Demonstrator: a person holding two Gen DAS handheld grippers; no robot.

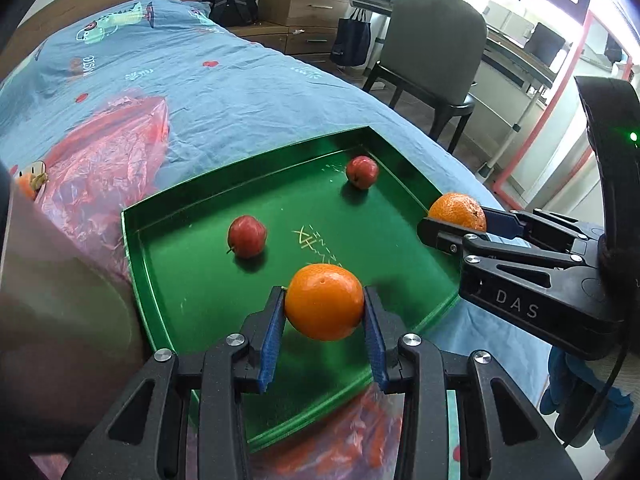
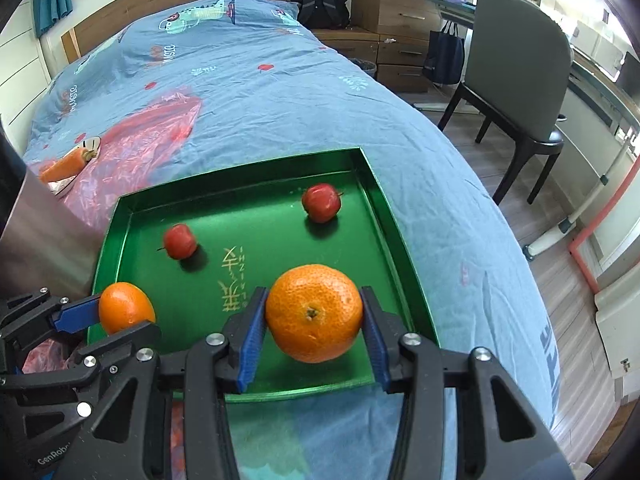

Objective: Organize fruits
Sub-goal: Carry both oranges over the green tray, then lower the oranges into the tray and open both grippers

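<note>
A green tray lies on the bed with two small red apples in it, one near the middle left and one at the far right. My left gripper is shut on a smooth orange, held just above the tray's near part; it also shows in the right wrist view. My right gripper is shut on a dimpled orange, held over the tray's right near corner; that orange also shows in the left wrist view.
A pink plastic bag lies on the blue bedsheet left of the tray, with an orange item at its left end. A grey chair stands beside the bed on the right. Drawers and a backpack stand behind.
</note>
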